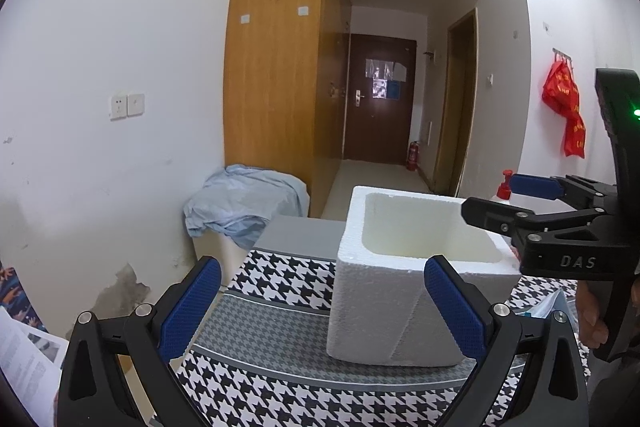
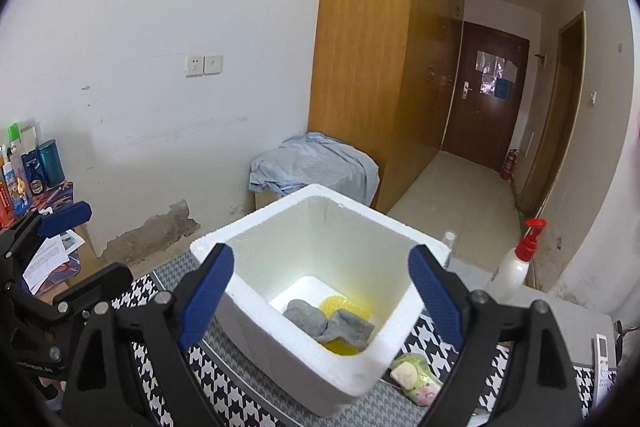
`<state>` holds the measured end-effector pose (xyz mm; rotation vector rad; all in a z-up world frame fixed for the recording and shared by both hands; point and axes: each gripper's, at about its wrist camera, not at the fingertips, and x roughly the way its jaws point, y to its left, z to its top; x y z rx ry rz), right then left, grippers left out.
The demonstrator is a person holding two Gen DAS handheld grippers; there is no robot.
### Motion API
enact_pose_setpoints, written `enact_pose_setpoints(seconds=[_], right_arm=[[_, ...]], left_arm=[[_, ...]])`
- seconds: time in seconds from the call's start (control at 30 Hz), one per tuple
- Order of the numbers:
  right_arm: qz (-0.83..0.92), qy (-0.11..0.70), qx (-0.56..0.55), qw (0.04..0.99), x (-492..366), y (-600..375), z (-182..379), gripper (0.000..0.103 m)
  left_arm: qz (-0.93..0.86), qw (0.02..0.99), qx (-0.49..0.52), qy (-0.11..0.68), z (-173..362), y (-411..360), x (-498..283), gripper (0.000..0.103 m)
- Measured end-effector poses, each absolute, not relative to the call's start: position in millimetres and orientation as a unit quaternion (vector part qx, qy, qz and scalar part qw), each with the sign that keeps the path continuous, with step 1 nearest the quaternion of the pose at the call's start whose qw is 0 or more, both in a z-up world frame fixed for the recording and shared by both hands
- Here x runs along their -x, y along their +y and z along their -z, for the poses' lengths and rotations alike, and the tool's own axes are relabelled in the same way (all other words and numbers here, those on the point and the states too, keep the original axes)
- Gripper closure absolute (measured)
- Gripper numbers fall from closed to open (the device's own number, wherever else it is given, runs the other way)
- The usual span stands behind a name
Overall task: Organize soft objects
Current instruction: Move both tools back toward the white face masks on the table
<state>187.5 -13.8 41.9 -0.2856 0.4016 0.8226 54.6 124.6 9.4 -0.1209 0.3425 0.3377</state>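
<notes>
Resting in grainy square foam box [image 2: 320, 339], nubby grey sock [image 2: 328, 323], ribbed yellow disc [image 2: 344, 307]

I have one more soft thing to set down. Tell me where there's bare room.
Bare cloth lies on the houndstooth tablecloth left of the foam box. The box floor is bare at its far-left corner; the grey sock and yellow piece crowd the rest. Right of the box, a wrapped packet and spray bottle crowd it.

We see a grainy, matt white foam box [image 2: 320, 359] on a woven houndstooth cloth [image 1: 280, 379]; inside lie fuzzy grey socks [image 2: 344, 327]; the wardrobe [image 1: 280, 67] looks smooth wood.
</notes>
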Motion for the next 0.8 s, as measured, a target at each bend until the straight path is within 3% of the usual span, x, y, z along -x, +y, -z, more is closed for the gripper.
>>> enact_pose_setpoints(seconds=[0.8], right_arm=[[-0.368,0.162,0.098,0.910,-164.9,-85.5,-49.9,0.011]], left_arm=[[-0.114,0.979,0.037,0.167,-21.1,68.1,-60.0,0.001]])
